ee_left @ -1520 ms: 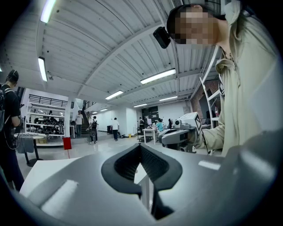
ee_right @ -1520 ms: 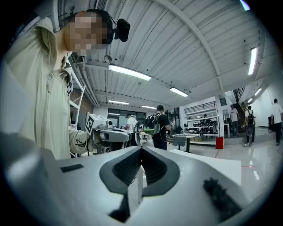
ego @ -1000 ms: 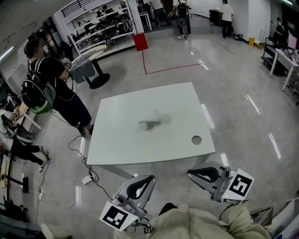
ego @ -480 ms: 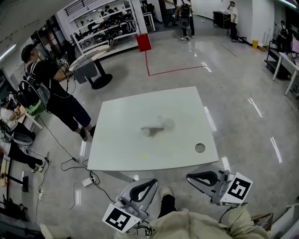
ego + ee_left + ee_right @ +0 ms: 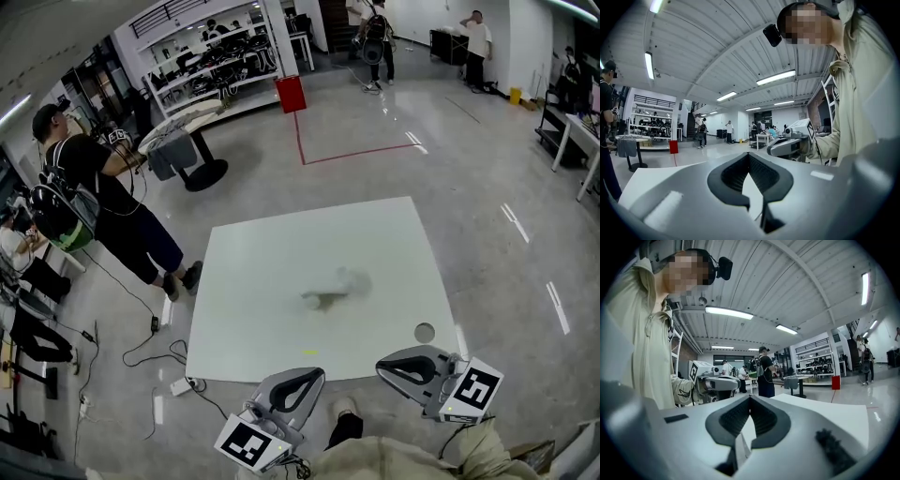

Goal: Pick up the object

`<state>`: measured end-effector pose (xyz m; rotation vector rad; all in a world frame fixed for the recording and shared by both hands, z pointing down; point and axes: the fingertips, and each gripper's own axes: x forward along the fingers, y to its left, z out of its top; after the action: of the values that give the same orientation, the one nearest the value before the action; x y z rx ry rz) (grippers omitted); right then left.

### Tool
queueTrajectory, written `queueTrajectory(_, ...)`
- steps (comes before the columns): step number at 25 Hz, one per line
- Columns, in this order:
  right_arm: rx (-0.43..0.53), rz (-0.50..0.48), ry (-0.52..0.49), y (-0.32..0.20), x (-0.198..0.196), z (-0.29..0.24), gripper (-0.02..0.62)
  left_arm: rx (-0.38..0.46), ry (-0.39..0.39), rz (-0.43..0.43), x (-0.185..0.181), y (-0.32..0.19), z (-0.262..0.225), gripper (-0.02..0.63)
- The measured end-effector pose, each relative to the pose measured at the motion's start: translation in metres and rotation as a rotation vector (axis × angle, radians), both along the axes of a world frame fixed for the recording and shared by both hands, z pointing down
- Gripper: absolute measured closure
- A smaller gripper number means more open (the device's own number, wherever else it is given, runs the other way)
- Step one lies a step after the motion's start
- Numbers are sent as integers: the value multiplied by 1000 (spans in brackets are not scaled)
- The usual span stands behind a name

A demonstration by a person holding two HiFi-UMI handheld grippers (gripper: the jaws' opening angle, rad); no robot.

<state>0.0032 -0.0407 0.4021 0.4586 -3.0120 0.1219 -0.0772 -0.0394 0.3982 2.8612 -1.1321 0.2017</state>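
Note:
A small grey-and-white object (image 5: 328, 295), too blurred to make out its shape, lies near the middle of the white table (image 5: 253, 281). My left gripper (image 5: 314, 375) hovers at the table's near edge, jaws shut with nothing between them. My right gripper (image 5: 382, 366) is beside it at the same edge, also shut and empty. Both stand short of the object and point towards each other. In the left gripper view the closed tips of the left gripper (image 5: 749, 153) meet, and the right gripper (image 5: 792, 144) shows beyond. The right gripper view shows the right gripper (image 5: 750, 396) closed the same way, with the left gripper (image 5: 717, 380) ahead.
A round hole (image 5: 425, 332) sits in the table's near right corner. A person with a backpack (image 5: 89, 192) stands left of the table. Cables and a power strip (image 5: 173, 380) lie on the floor at the near left corner. A red bin (image 5: 291, 94) and shelves stand far back.
The view has moved up to the table. Both grippers have come forward from the floor area to the table's near edge, still shut. The object has not moved on the table.

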Motion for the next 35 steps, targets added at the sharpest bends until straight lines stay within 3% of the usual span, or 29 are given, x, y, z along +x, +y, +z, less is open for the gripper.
queueTrajectory(3, 1, 14, 10, -15, -49, -11, 594, -9, -2, 20, -46, -17, -11, 600)
queueTrajectory(12, 14, 61, 76, -50, -82, -12, 594, 6, 17, 59, -77, -50, -15, 600)
queueTrajectory(14, 14, 64, 98, -54, -88, -8, 594, -22, 13, 53, -83, -54, -10, 600)
queueTrajectory(28, -69, 5, 174, -93, -108, 31, 594, -71, 27, 7, -90, -80, 10, 600)
queueTrajectory(32, -97, 5, 244, -112, -108, 52, 594, -97, 30, -34, -91, -83, 12, 600)
queueTrajectory(35, -62, 15, 346, -129, -112, 68, 594, -118, 32, -62, -95, -86, 15, 600)
